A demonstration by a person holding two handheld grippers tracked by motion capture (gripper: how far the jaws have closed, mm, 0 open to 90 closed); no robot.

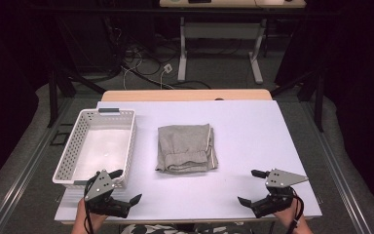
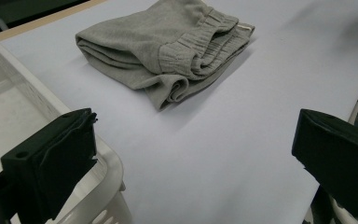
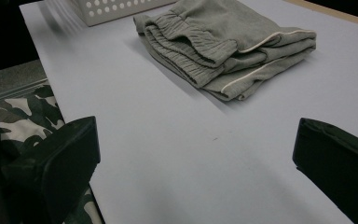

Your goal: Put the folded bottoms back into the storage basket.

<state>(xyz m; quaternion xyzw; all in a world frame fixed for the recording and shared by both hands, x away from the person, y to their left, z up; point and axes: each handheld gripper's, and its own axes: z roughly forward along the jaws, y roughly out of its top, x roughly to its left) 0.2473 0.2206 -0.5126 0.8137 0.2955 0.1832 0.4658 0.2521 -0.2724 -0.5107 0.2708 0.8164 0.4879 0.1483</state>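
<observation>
A folded grey garment [image 1: 186, 147] with an elastic waistband lies in the middle of the white table [image 1: 253, 131]. It also lies ahead in the left gripper view [image 2: 168, 46] and in the right gripper view [image 3: 228, 46]. My left gripper [image 1: 125, 186] hovers at the table's near left corner, open, nothing between its jaws, one jaw over the basket's near corner. My right gripper [image 1: 252, 186] stands open at the near right, also with nothing in it. Both sit well short of the garment.
A white perforated basket [image 1: 73, 151] with nothing in it stands on the left of the table, its rim [image 2: 107, 163] beside my left jaw and its wall [image 3: 116, 9] far off. Camouflage-patterned clothing [image 3: 23, 116] lies at the near edge. Beyond the table stand another desk's legs [image 1: 182, 53] and floor cables.
</observation>
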